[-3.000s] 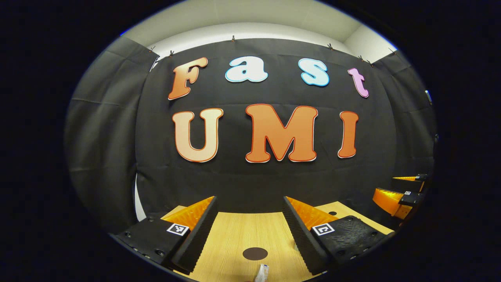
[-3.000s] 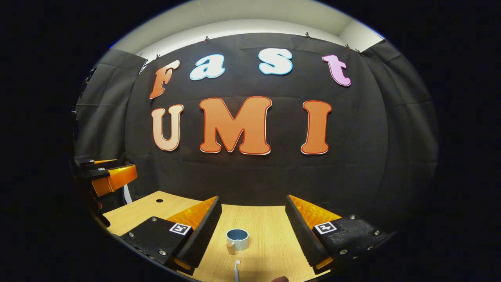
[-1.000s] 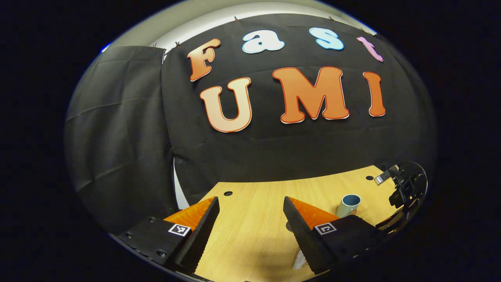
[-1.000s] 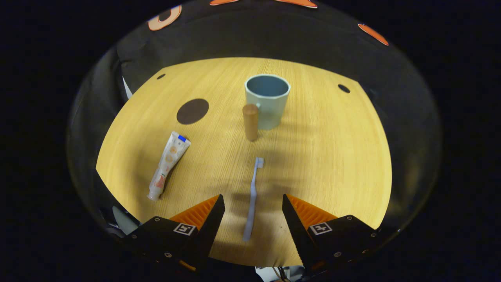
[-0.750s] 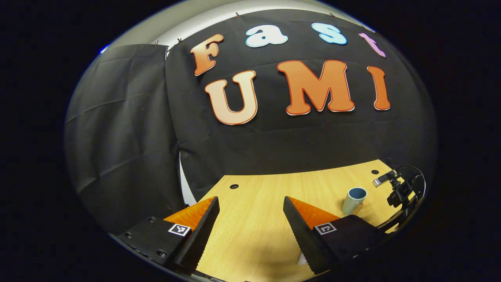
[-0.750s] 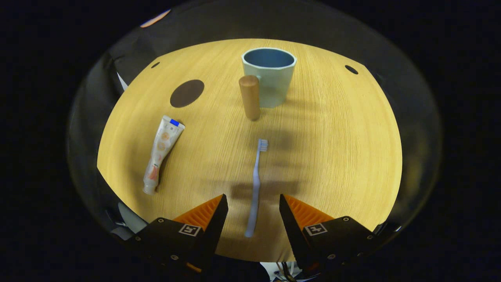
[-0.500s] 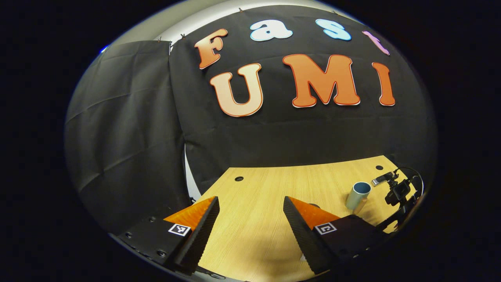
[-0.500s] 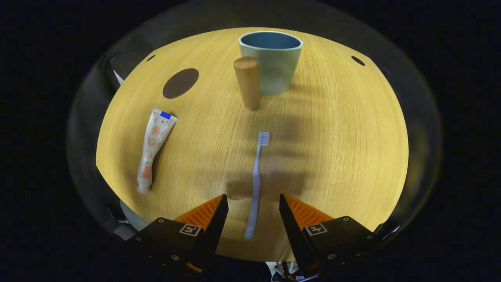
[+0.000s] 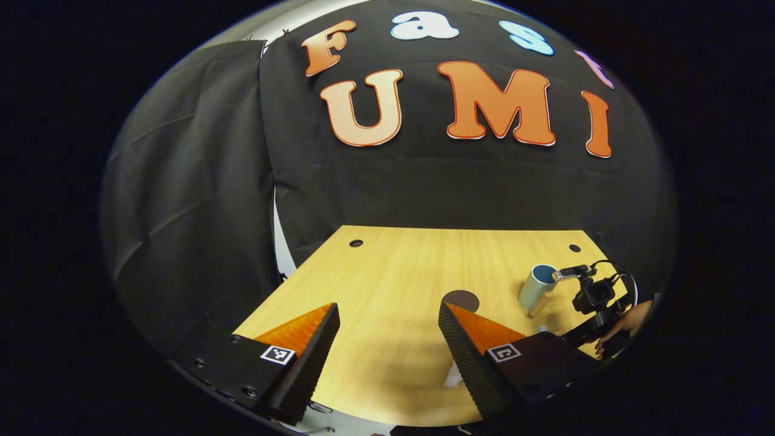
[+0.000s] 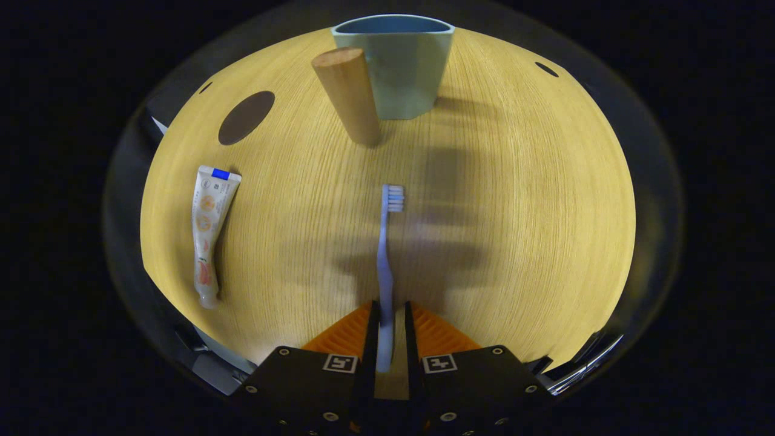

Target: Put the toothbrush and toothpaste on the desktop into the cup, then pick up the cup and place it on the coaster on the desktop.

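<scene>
Right gripper [image 10: 386, 315]: we see its two fingers closed on the rear handle of the toothbrush [image 10: 384, 254], which lies along the wooden desktop [image 10: 514, 200] with its bristled head pointing toward the pale blue cup [image 10: 396, 66] and its wooden handle [image 10: 350, 103]. Farther left lie the toothpaste tube [image 10: 206, 233] and the dark round coaster [image 10: 246, 117]. Our left gripper [image 9: 387, 321] hangs spread wide above the desktop, holding nothing.

Pretty plain booth: a light wooden desktop with fine grain [image 10: 514, 200] and a few small dark round holes [image 9: 356, 243] near its far edge, wrinkly black cloth wall [image 9: 194, 181] behind, shadows across the wood.
</scene>
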